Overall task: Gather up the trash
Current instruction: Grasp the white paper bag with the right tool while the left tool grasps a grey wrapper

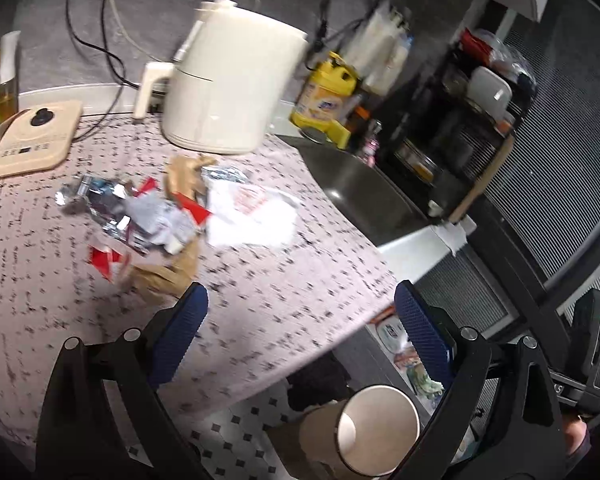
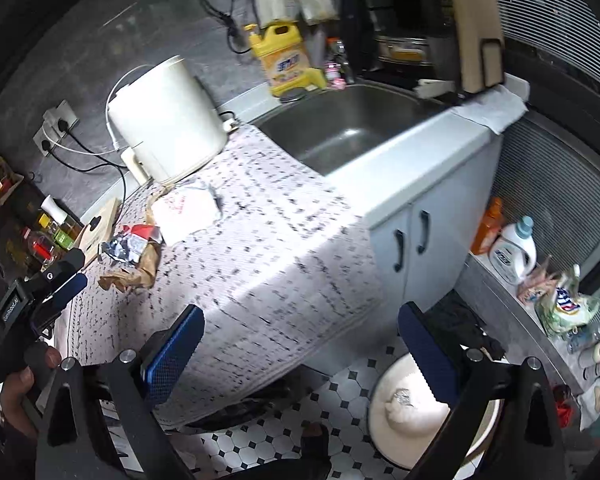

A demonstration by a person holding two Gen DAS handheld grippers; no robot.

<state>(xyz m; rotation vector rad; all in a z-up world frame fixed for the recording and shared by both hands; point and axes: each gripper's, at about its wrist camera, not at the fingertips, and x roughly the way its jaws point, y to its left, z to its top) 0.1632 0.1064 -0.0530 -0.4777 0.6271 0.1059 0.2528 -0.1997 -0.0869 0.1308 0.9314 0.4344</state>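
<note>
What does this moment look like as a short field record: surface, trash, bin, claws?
surface: patterned tablecloth beside a sink
trash: pile of wrappers, crumpled brown paper, white plastic bag, all on the cloth
bin: round trash can on the tiled floor, some trash already inside
left claw: open, empty, above the cloth's edge
right claw: open, empty, near the bin
other: white kettle behind the pile

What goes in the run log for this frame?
left gripper: open, empty | right gripper: open, empty | trash: piled on table | bin: on floor, some trash inside
</note>
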